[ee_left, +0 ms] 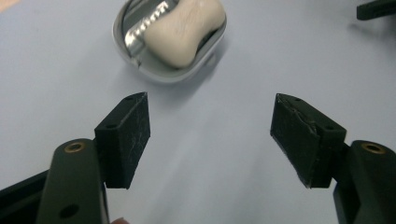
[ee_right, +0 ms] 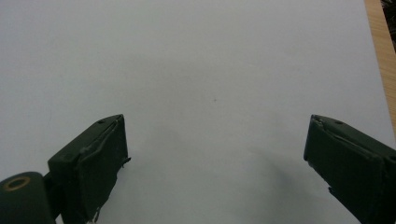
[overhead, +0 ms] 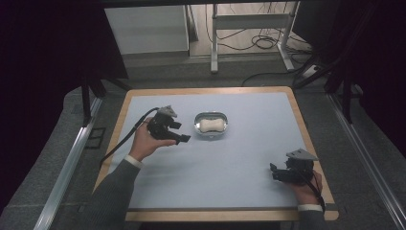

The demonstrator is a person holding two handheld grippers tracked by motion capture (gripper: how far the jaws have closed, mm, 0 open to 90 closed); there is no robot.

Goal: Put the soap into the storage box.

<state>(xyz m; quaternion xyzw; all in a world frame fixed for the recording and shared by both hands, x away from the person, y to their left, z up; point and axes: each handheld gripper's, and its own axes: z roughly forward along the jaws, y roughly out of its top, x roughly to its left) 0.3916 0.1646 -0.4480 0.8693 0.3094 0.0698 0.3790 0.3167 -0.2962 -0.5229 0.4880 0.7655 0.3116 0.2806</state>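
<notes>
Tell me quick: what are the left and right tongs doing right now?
Left tongs: open, holding nothing, close to the soap in its metal dish.
Right tongs: open, holding nothing, over the bare blue mat.

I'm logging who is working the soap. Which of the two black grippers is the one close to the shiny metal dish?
The left gripper, with open, empty jaws pointing at the shiny metal dish holding a cream soap bar. The right gripper rests far off near the table's front edge.
</notes>
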